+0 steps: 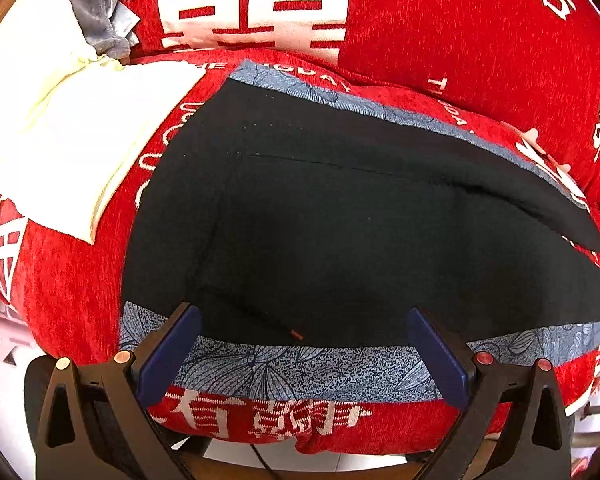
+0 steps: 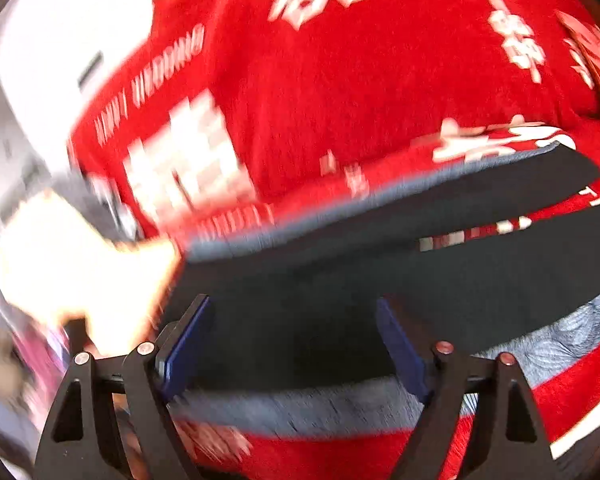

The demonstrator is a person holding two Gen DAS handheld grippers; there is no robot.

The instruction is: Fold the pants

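Observation:
Black pants (image 1: 340,220) lie flat across a red seat cushion (image 1: 72,288) printed with white characters. A blue-grey patterned band (image 1: 300,364) runs along their near edge and another along the far edge. My left gripper (image 1: 302,312) hangs open above the near edge, its blue pads (image 1: 172,356) wide apart with the cloth lying loose beneath. In the blurred right wrist view the same pants (image 2: 380,280) stretch off to the right. My right gripper (image 2: 293,302) is open over the black cloth, and nothing is pinched between its fingers.
A folded cream cloth (image 1: 60,132) lies on the cushion at the left, with a grey garment (image 1: 96,20) bunched behind it. Red back cushions (image 1: 460,20) rise behind the pants. Pale floor (image 1: 4,360) shows past the seat's front left edge.

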